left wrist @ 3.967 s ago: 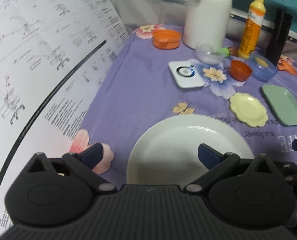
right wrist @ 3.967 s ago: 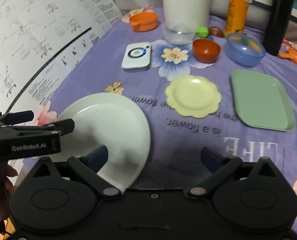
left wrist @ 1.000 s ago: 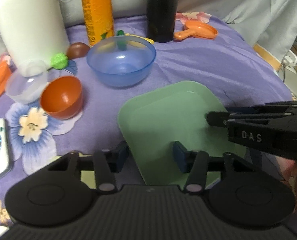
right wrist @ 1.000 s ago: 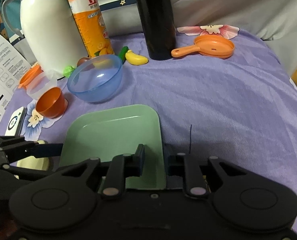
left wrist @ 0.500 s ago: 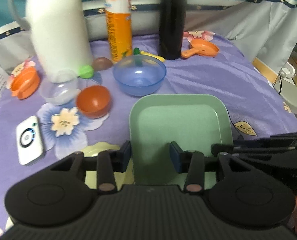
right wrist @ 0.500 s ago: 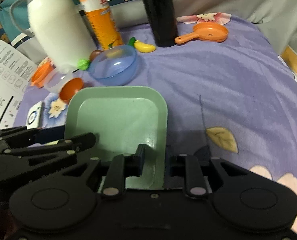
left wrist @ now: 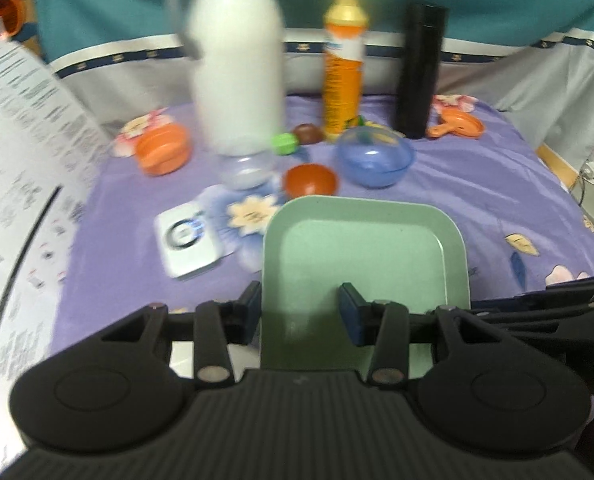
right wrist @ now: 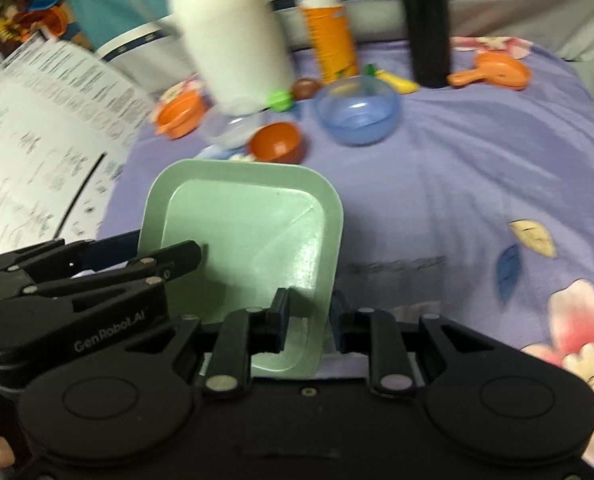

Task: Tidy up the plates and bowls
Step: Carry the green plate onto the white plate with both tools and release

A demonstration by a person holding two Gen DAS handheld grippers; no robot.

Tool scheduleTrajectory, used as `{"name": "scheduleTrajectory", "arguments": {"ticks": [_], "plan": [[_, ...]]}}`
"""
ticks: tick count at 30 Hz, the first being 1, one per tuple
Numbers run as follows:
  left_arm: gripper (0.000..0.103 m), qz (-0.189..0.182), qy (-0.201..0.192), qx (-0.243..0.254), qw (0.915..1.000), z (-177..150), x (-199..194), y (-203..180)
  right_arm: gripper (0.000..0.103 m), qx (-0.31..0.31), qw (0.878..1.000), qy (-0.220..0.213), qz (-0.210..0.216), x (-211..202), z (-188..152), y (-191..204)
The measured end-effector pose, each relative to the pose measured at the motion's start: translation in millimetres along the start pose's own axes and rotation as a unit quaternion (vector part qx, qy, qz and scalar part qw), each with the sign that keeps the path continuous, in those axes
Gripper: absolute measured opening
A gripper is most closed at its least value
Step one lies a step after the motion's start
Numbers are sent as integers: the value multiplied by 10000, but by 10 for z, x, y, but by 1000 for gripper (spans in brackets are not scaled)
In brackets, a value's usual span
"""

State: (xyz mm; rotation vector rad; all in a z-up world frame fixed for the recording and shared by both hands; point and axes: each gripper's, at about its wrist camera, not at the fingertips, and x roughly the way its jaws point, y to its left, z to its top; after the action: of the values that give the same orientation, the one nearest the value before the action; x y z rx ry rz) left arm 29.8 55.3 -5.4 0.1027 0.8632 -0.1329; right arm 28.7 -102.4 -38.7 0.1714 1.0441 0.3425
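Observation:
A square pale green plate [left wrist: 361,248] is held in the air over the purple flowered cloth by both grippers. My left gripper [left wrist: 303,308] is shut on the plate's left edge; it also shows in the right wrist view [right wrist: 109,256]. My right gripper [right wrist: 307,316] is shut on the plate's [right wrist: 249,232] right edge; it also shows in the left wrist view [left wrist: 537,308]. A blue bowl [left wrist: 375,158], a small orange-brown bowl [left wrist: 309,180], a clear bowl [left wrist: 245,170] and an orange dish [left wrist: 163,152] stand further back.
A white thermos [left wrist: 237,80], an orange bottle [left wrist: 343,64] and a black flask [left wrist: 419,68] stand at the back. A white device [left wrist: 187,240] lies left of the plate. An orange toy pan [left wrist: 459,124] is at back right. A printed sheet [left wrist: 13,184] rises on the left.
Both grippers have carried the green plate leftward and higher; the view has swung left, so the white device and printed sheet show again. Four seconds ago both grippers were open by the white plate.

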Motion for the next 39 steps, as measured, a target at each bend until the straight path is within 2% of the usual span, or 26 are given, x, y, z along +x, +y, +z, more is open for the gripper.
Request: {"name": "scheduleTrajectory", "arguments": {"ticks": [8, 16, 26, 35, 37, 39], "plan": [[41, 404, 173, -398, 9982, -400, -232, 653, 22, -439, 9973, 434, 398, 114, -245, 731], [41, 508, 445, -643, 9956, -758, -250, 1054, 22, -702, 9921, 898, 524, 342, -428, 1143], [41, 364, 692, -772, 9939, -912, -28, 1206, 22, -803, 9891, 1181, 351, 600, -516, 1211], [42, 250, 787, -762, 9937, -934, 145, 1196, 23, -818, 9899, 1134, 253, 707, -485, 1163], [50, 271, 758, -720, 9941, -938, 139, 1176, 23, -794, 9905, 1096, 248, 712, -468, 1140], [69, 336, 664, -698, 9948, -929, 95, 1168, 36, -771, 9914, 1012, 296, 679, -442, 1123]]}}
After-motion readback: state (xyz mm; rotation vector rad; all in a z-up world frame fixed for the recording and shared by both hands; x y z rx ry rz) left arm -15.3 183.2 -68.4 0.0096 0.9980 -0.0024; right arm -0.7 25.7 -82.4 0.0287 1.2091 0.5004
